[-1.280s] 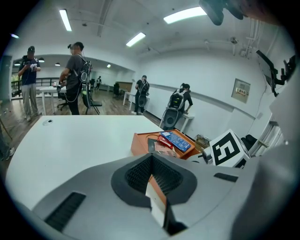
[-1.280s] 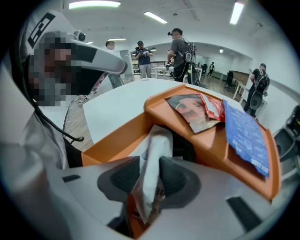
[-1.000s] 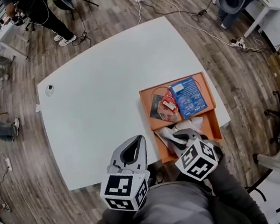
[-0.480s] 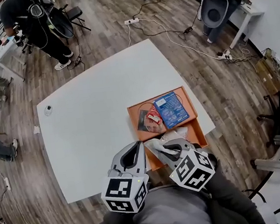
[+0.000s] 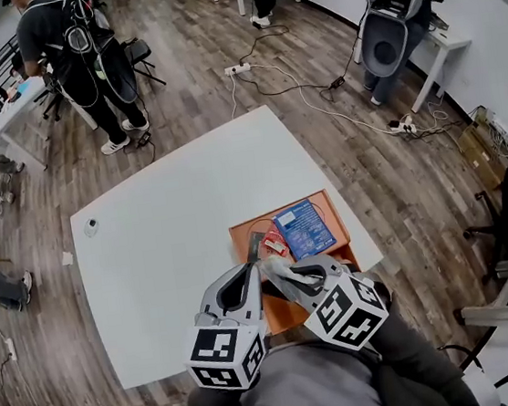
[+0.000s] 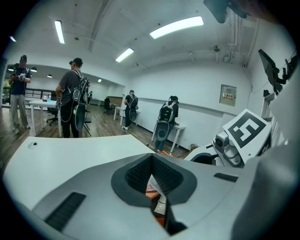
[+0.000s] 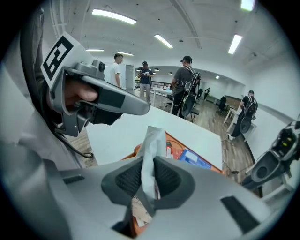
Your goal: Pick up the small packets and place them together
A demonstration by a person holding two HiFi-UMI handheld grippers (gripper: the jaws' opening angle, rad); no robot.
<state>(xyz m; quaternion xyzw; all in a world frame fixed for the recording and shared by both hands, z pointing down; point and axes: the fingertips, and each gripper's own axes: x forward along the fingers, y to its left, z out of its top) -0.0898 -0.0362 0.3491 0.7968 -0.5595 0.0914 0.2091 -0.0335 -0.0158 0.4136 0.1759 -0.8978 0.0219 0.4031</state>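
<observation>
Head view: the right gripper (image 5: pixel 281 275) is pinching a pale packet (image 5: pixel 269 265), which is projecting just beyond its jaw tips above the near part of the orange tray (image 5: pixel 240 238). The left gripper (image 5: pixel 251 269) is hanging just beside it, over the white table (image 5: pixel 164 218). A blue packet (image 5: pixel 302 228) and a red packet (image 5: pixel 274 244) are lying in the tray ahead of both pairs of jaws. Left gripper view: the jaws of the left gripper (image 6: pixel 151 157) are pressing together at their tips with nothing between them, and a strip of the tray (image 6: pixel 151 190) is showing through the gap beneath. Right gripper view: the jaws of the right gripper (image 7: pixel 149 161) are closing on the pale packet (image 7: pixel 153 140) at its lower part, its free end standing above the pads and creasing slightly. The blue packet (image 7: pixel 193 158) is lying beyond and below the jaws, and the left gripper (image 7: pixel 143 108) is reaching in from the left. The packet is appearing thin, light and limp, with a smooth film that is probably slippery. A flat edge or sealed end is looking the soundest place to take hold, under moderate pressure, since a hard squeeze on the middle could be crushing whatever is inside.
</observation>
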